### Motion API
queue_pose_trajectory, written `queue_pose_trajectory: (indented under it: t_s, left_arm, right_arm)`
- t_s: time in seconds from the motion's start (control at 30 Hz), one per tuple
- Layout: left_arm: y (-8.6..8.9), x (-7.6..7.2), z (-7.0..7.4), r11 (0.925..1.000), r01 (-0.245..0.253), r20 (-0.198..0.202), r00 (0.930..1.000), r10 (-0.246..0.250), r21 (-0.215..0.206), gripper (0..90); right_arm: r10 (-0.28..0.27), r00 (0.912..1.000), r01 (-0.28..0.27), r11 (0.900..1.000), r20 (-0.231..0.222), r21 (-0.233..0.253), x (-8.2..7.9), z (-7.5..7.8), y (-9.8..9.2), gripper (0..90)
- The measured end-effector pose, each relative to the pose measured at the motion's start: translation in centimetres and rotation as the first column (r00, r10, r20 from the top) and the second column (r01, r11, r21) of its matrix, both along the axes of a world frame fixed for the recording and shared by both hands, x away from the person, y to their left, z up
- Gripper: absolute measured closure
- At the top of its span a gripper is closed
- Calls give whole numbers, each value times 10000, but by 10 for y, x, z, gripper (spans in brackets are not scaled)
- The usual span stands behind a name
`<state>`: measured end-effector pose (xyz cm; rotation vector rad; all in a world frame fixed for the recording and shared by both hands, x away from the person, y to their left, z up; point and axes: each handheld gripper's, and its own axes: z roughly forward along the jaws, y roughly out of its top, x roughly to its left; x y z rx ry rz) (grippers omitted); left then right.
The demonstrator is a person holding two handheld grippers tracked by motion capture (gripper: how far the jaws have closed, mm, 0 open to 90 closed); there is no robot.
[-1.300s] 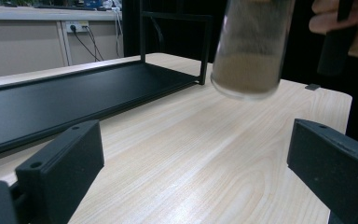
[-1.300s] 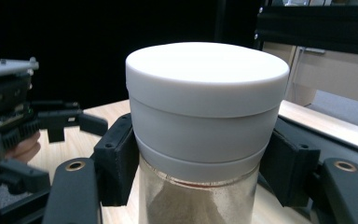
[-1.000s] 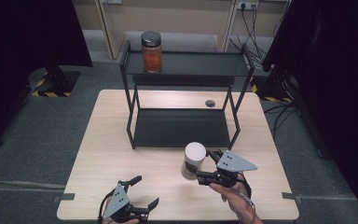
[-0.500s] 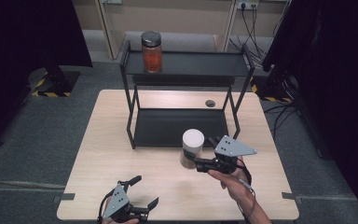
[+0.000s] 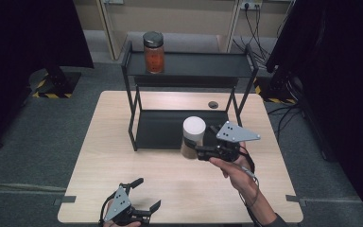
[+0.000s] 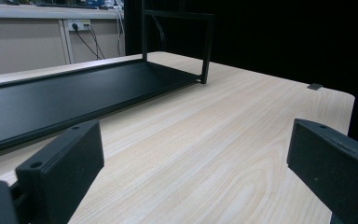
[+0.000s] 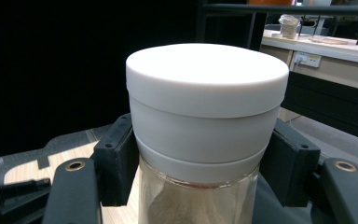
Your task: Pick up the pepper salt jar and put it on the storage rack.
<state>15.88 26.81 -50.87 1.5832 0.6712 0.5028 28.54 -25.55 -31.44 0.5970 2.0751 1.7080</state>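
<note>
the right gripper (image 5: 199, 152) is clenched around a jar (image 5: 193, 137) with a white lid (image 7: 207, 77), the two black jaws pressing on either side just under the lid. the jar has clear glass and a pale brown powder inside. in the high view it is upright, held at the front edge of the black rack's (image 5: 189, 66) bottom shelf (image 5: 158, 128), toward the right end; whether it rests on anything cannot be told. the person's right hand (image 5: 234, 168) holds that gripper from behind.

the left gripper (image 5: 142, 196) sits low at the near edge of the table (image 5: 123, 161), well apart from the jar, its jaws spread wide with nothing between them. its own view looks across bare wood toward the bottom shelf.

on the rack's top shelf stands a second jar (image 5: 153, 52) with orange contents and a dark lid, at the left end.
</note>
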Motion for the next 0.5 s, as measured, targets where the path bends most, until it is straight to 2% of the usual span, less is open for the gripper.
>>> queue_pose_trajectory:
  t_s: [0.2,0.5]
  left_arm:
    - [0,0,0,10000,6,-6,10000,-6,2,32]
    - [0,1,0,10000,-12,-31,10000,12,-30,32]
  right_arm:
    - [-50,10000,49,9998,38,217,8,14,3,355]
    - [-218,9996,213,9994,166,284,18,37,11,355]
